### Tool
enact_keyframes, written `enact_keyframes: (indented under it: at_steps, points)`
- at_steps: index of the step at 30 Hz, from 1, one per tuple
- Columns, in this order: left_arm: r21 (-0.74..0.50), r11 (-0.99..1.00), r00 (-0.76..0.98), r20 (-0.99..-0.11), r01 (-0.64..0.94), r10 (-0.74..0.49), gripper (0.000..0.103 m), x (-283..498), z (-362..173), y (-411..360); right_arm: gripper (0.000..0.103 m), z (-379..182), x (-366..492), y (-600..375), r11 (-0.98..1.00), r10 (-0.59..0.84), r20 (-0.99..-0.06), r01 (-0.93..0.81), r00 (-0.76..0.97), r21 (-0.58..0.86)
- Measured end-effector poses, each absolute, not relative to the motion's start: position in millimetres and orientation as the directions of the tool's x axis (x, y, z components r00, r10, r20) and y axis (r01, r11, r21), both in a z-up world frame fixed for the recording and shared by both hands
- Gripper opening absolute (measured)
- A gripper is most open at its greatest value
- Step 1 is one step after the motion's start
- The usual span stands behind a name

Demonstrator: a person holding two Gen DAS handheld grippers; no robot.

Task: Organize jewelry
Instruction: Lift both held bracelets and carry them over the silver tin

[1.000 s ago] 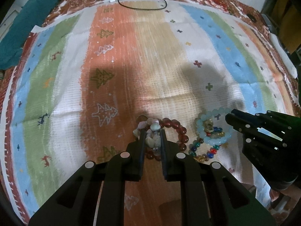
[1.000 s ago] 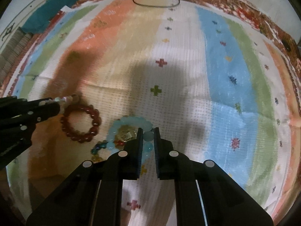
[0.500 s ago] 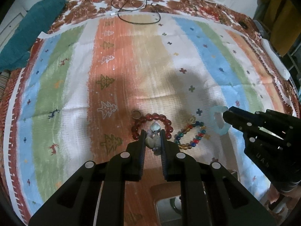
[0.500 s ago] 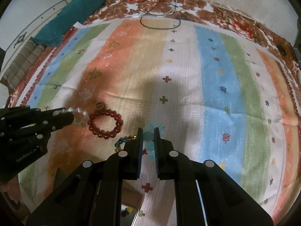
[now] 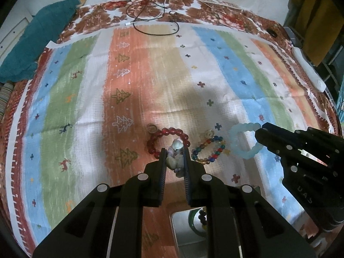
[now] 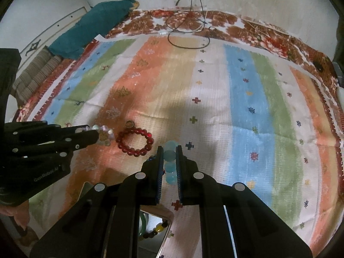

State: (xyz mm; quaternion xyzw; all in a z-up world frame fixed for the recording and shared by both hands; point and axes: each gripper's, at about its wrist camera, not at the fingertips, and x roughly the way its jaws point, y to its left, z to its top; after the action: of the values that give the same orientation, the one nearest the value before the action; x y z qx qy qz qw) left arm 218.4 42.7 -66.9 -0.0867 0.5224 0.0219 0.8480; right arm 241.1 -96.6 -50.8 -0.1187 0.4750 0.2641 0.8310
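Note:
My left gripper (image 5: 175,153) is shut on a pale stone-chip bracelet (image 5: 175,157) and holds it above the striped cloth (image 5: 133,90). It also shows in the right wrist view (image 6: 104,134). My right gripper (image 6: 169,150) is shut on a light blue bead bracelet (image 6: 169,163), which hangs from its tips in the left wrist view (image 5: 244,138). A dark red bead bracelet (image 5: 168,140) and a multicoloured bead bracelet (image 5: 207,150) lie on the cloth. A small ring (image 5: 152,128) lies by the red bracelet.
An open jewelry box (image 5: 193,221) with beads and a green bangle sits below the grippers, also in the right wrist view (image 6: 153,228). A black cable (image 5: 154,17) loops at the cloth's far edge. A teal towel (image 5: 36,40) lies at the far left.
Both grippers have risen from the cloth. The left lifted the stone-chip bracelet off the red one. The right lifted the light blue bracelet away from the multicoloured one.

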Motion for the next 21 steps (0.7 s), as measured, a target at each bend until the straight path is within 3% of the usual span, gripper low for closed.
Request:
enact_keyframes:
  at_steps: [21]
  points:
    - [-0.144,0.986,0.507,-0.858,-0.089,-0.08,0.014,175.3,-43.7,20.6,0.012,-29.9,207.5,-110.8,0.83,0.358,-0.817,-0.555,0.452,0.056]
